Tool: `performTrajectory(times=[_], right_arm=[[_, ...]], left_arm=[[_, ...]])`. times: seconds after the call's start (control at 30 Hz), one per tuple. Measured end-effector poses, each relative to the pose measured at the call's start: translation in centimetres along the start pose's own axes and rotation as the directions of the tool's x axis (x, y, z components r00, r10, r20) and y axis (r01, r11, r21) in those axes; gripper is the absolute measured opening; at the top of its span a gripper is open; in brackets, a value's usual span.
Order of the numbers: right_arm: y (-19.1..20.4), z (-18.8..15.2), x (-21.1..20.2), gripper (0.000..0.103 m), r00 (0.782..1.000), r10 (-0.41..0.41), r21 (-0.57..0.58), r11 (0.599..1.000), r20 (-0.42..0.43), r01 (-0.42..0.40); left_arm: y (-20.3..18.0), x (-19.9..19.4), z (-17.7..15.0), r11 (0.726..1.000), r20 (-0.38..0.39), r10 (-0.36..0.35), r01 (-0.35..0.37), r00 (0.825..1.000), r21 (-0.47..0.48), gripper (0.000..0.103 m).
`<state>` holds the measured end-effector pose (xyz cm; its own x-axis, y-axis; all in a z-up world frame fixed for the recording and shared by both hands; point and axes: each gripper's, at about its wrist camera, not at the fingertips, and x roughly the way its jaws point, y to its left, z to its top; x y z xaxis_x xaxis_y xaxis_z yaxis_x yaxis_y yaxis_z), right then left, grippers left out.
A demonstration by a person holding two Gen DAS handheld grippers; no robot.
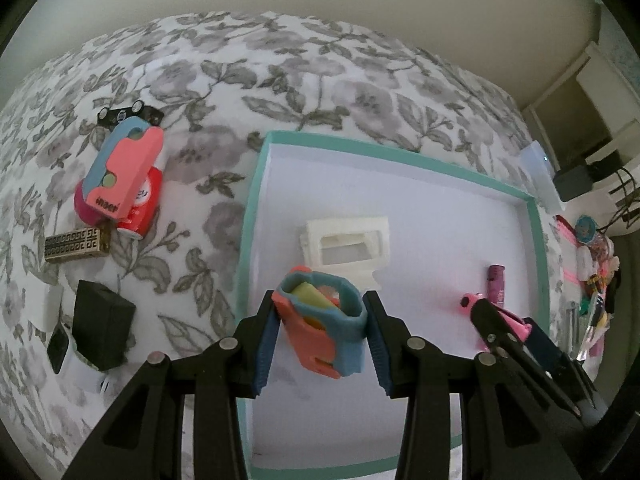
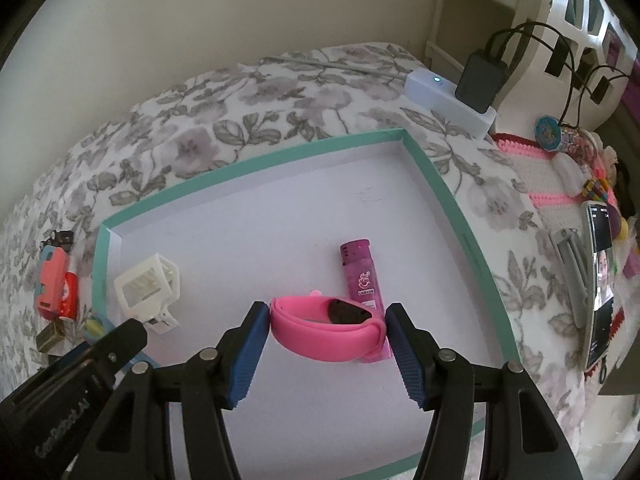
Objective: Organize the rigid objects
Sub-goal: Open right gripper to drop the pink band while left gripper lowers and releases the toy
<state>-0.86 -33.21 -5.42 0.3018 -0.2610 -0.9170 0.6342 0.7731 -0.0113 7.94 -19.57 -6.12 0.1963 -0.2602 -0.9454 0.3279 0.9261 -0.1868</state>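
With my left tongs (image 1: 320, 334) clamped on the coral-and-blue holder (image 1: 324, 328) over the tray's (image 1: 536, 240) near left side and my right tongs (image 2: 328, 330) pinching the pink wristband (image 2: 326, 330) beside the purple lighter (image 2: 362, 276), I should lower both gently, keeping clear of the white frame (image 1: 346, 248).

Soft dim daylight, faint shadows, fisheye-warped edges.

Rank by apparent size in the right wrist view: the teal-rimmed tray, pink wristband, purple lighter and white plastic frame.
1. teal-rimmed tray, by far the largest.
2. pink wristband, though it sits nearest the camera, which inflates it.
3. white plastic frame and purple lighter look too alike to rank.
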Motion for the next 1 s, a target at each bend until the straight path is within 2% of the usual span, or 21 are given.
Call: performTrajectory(times=[0.07,0.27,0.53,0.7,0.83,1.0], right_arm=[[0.1,0.0,0.0,0.064,1.000,-0.004,-0.003,1.000,0.000,0.004],[0.3,0.0,0.0,0.064,1.000,-0.016,-0.019,1.000,0.003,0.016],[0.4,0.0,-0.1,0.064,1.000,-0.008,-0.021,1.000,0.005,0.008],[0.9,0.1,-0.9,0.065,0.999,-0.009,-0.040,0.999,0.034,0.010],[0.9,0.2,-1.3,0.065,0.999,-0.002,-0.032,0.999,0.046,0.004],[0.9,0.5,-2.9,0.065,0.995,0.014,-0.020,1.000,0.103,-0.012]], left_arm=[[0.1,0.7,-0.1,0.999,-0.022,0.036,-0.036,0.999,0.001,0.043],[0.2,2.4,-0.5,1.000,-0.078,0.029,-0.029,0.997,0.000,0.040],[0.1,1.6,-0.4,1.000,-0.070,0.010,-0.011,0.997,-0.009,0.040],[-0.2,0.6,-0.2,1.000,-0.063,0.014,-0.014,0.998,0.004,0.040],[-0.2,-0.6,-0.2,1.000,-0.040,0.008,-0.008,0.999,0.010,0.040],[0.3,-2.5,0.2,1.000,0.003,-0.009,0.009,1.000,-0.006,0.040]])
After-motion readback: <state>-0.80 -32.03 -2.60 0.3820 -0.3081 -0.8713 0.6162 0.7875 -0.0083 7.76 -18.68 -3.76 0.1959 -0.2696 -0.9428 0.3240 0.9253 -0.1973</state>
